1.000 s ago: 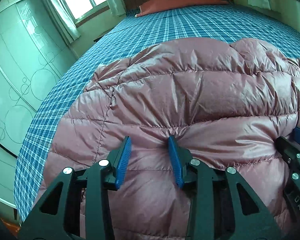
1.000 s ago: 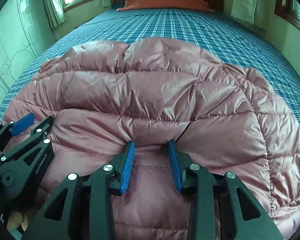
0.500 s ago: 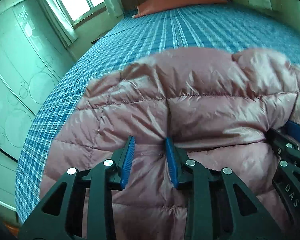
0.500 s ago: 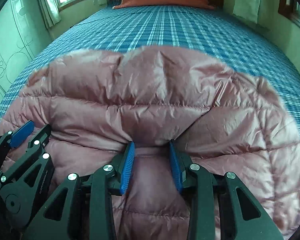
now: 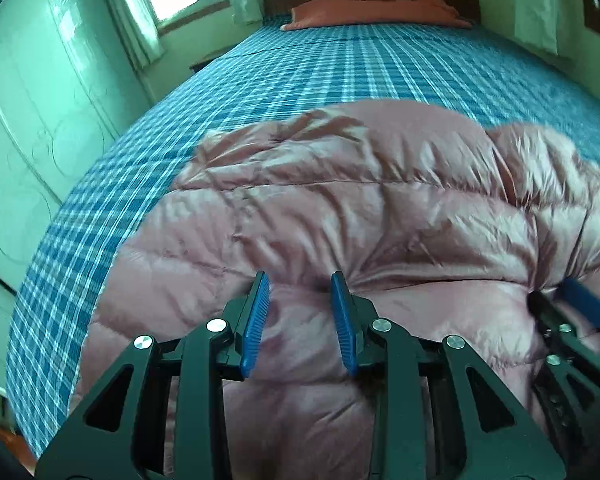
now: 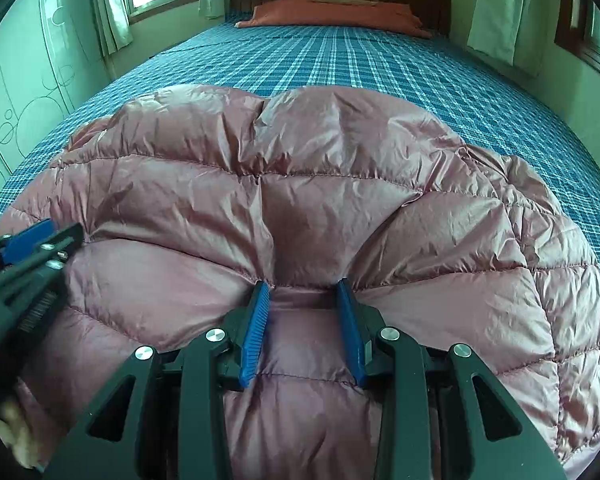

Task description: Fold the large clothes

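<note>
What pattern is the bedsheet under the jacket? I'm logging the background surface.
A blue and white plaid bedsheet, clearest in the right wrist view.

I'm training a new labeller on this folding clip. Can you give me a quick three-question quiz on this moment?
1. True or false: both grippers pinch the pink down jacket.
2. What lies at the head of the bed? A) an orange pillow B) a laptop C) a folded towel
3. Fill in: the bed sheet is blue ____.

Key
1. True: left gripper and right gripper each clamp a fold.
2. A, the orange pillow.
3. Plaid.
</note>
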Available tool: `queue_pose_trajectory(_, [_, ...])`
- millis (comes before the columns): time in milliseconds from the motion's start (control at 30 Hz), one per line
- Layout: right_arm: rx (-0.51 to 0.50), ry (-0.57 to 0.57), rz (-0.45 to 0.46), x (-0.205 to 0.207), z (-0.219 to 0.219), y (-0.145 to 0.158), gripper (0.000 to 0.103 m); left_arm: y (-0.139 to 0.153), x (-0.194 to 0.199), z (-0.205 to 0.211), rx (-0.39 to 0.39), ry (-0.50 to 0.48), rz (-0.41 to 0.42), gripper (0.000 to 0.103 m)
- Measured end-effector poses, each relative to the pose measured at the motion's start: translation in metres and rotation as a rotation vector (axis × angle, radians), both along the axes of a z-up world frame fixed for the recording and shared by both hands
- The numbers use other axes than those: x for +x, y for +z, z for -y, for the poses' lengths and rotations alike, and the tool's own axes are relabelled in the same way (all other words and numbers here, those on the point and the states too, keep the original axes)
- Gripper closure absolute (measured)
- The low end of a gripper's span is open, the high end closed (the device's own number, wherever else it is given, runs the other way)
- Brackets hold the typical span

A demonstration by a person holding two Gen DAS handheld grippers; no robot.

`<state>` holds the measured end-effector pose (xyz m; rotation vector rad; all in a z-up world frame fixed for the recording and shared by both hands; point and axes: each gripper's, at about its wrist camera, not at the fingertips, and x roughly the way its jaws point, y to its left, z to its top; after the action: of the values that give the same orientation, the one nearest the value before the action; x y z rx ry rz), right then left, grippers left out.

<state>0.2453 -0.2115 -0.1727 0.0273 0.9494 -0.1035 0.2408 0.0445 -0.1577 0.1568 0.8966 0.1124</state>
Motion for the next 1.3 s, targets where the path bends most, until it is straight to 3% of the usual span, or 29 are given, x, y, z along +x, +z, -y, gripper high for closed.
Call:
queue_pose_trajectory(100, [-0.023, 0.0, 0.011, -0.005, -0.004, -0.001, 0.067, 0.013, -0.008, -0.022, -0.018, 0.03, 0.014, 0.069])
queue_pose_trajectory(167, [-0.033, 0.0, 0.016, -0.009, -0.008, -0.002, 0.067, 0.021, -0.015, -0.043, -0.041, 0.072, 0.024, 0.061])
queue_pose_trajectory(300, [-0.041, -0.001, 0.023, -0.009, -0.008, -0.001, 0.067, 0.031, -0.024, -0.09, -0.087, 0.178, 0.025, 0.058])
queue_pose_trajectory(367, [-0.045, -0.001, 0.027, -0.01, -0.01, 0.0, 0.067, 0.031, -0.027, -0.113, -0.153, 0.217, 0.015, 0.052])
queue_pose_trajectory(467, [-0.045, -0.003, 0.031, -0.011, -0.01, -0.001, 0.067, 0.018, -0.026, -0.146, -0.372, 0.251, -0.049, 0.049])
queue_pose_trajectory(567, [-0.047, -0.004, 0.034, -0.013, -0.011, -0.001, 0.067, 0.006, -0.024, -0.162, -0.525, 0.271, -0.074, 0.047])
queue_pose_trajectory(800, [-0.051, -0.006, 0.037, -0.014, -0.013, -0.001, 0.067, -0.009, -0.011, -0.156, -0.672, 0.212, -0.091, 0.039])
queue_pose_trajectory(967, [-0.066, -0.008, 0.042, -0.015, -0.017, -0.001, 0.067, -0.023, -0.004, -0.151, -0.697, 0.176, -0.112, 0.035])
queue_pose_trajectory(1300, [-0.079, -0.013, 0.048, -0.017, -0.023, -0.002, 0.067, -0.03, 0.001, -0.152, -0.764, 0.139, -0.113, 0.039])
